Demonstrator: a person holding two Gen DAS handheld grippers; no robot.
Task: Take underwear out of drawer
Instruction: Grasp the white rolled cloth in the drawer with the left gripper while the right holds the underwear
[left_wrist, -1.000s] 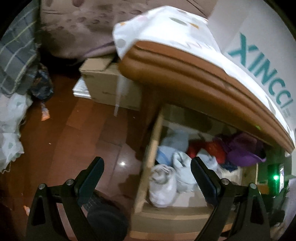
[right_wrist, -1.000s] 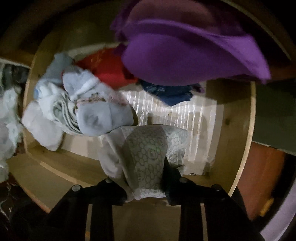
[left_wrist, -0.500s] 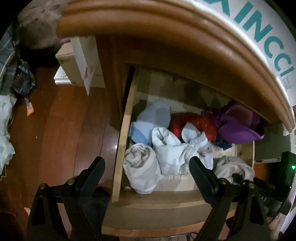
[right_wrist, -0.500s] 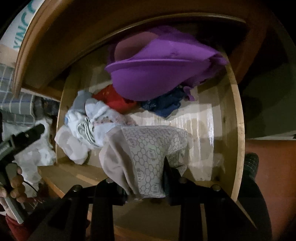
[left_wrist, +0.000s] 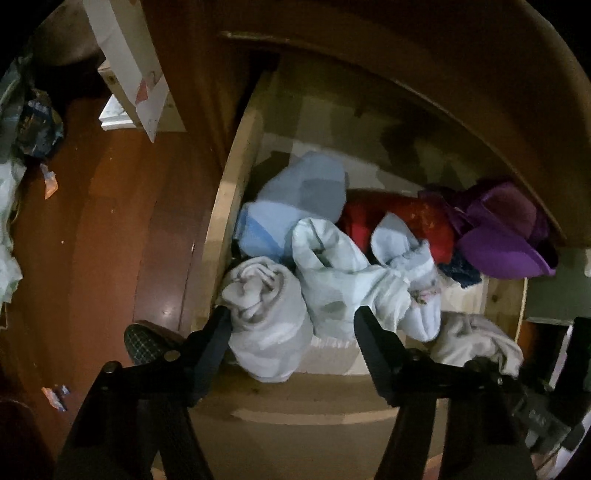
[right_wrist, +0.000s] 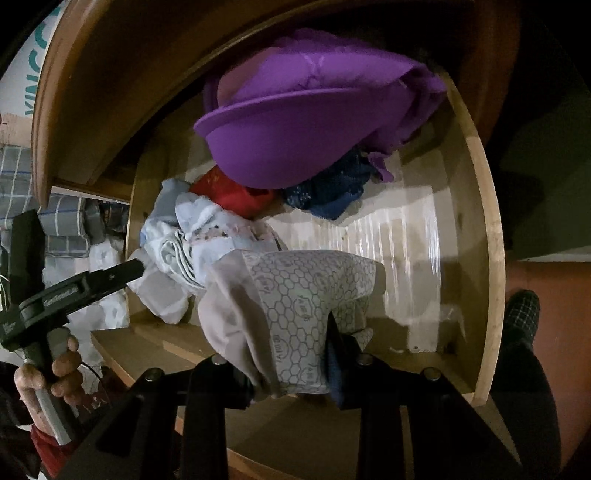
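The wooden drawer (left_wrist: 295, 391) stands pulled out, full of rolled and bunched clothes. My left gripper (left_wrist: 291, 314) points down into its left end. Its jaws are closing, with a rolled white underwear (left_wrist: 266, 325) and the edge of a pale blue roll (left_wrist: 332, 266) between them; the pads do not press on both sides. My right gripper (right_wrist: 291, 369) is shut on a beige underwear with a hexagon print (right_wrist: 303, 314), held above the drawer's front wall. The cloth hides its left finger. This same beige cloth (left_wrist: 472, 339) shows at the lower right of the left wrist view.
A purple bra (right_wrist: 314, 122), a red garment (right_wrist: 232, 195) and a dark blue piece (right_wrist: 332, 195) lie at the back under the cabinet's overhanging top (left_wrist: 443, 74). A cardboard box (left_wrist: 133, 62), a slipper (left_wrist: 144, 339) and the wood floor (left_wrist: 110, 240) are to the left. A hand (right_wrist: 55, 373) grips the left tool.
The left gripper has sunk toward the drawer's left end and its jaws have narrowed around the white roll. The right gripper has drawn back a little, keeping hold of the hexagon-print underwear.
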